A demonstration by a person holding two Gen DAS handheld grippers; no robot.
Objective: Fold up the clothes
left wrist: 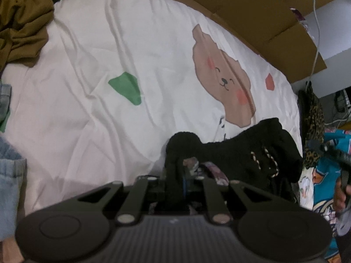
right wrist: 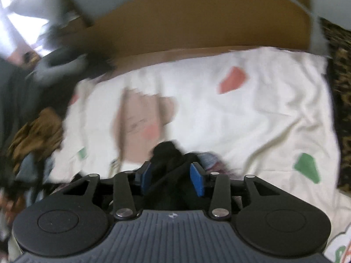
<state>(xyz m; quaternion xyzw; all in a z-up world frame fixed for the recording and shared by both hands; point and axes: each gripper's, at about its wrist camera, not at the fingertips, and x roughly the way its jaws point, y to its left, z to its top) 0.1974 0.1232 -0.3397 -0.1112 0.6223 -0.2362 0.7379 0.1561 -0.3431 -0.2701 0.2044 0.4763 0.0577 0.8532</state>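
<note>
While the left tongs (left wrist: 184,175) clench a black garment (left wrist: 237,153), it lies on the bed (left wrist: 87,87). Right tongs (right wrist: 173,175) released, pads apart around black cloth.

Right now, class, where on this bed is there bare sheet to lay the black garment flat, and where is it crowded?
The widest free patch of white sheet lies between the olive clothes, the green patch and the bear print. It is crowded at the near edge, where the left gripper pinches the black garment, and beside the denim.
</note>
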